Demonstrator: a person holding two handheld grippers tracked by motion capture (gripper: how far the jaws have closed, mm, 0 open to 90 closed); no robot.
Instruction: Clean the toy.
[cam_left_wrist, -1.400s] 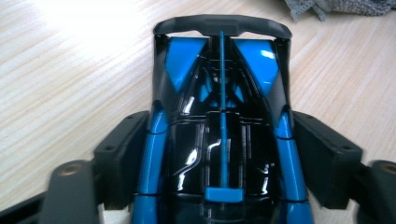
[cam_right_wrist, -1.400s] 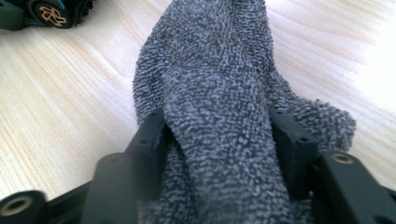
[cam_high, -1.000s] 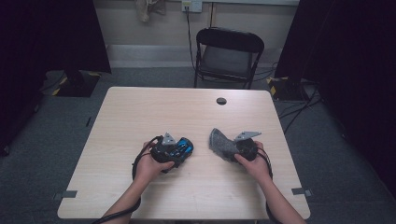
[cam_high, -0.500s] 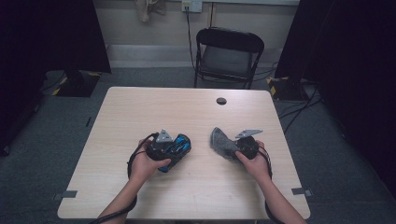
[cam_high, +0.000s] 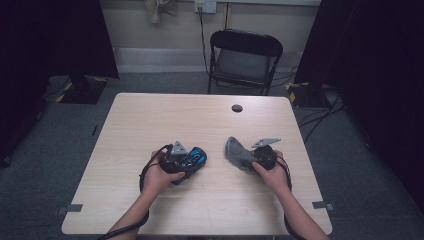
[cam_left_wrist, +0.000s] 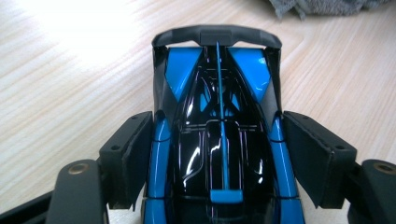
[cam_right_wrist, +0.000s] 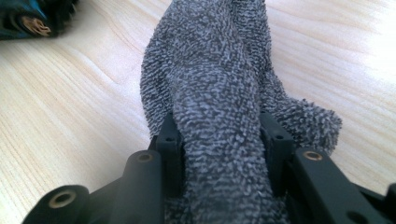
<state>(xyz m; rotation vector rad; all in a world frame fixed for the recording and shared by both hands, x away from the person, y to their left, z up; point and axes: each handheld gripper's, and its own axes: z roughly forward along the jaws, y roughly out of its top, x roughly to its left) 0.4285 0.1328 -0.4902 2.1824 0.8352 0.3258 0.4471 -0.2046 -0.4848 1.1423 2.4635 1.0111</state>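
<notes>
The right gripper (cam_high: 248, 159), its jaws having just been closing, clamps a bunched grey cloth (cam_high: 236, 151). From there the blue toy car (cam_high: 191, 159) lies near at nine o'clock, pinched across its flanks by the left gripper (cam_high: 192, 161), its long axis pointing toward the cloth.

Light wood table (cam_high: 150, 120), person's forearms coming in from the near edge. Left gripper (cam_high: 189, 160) holds a blue and black toy car (cam_high: 192, 159), near the table's middle, grey plate on top. Right gripper (cam_high: 247, 159) sits just right of it, a grey cloth (cam_high: 235, 151) bunched at its jaws, which have just been closing on it. Small black round object (cam_high: 237, 108) lies at the far side. Black folding chair (cam_high: 244, 62) stands beyond the table.
</notes>
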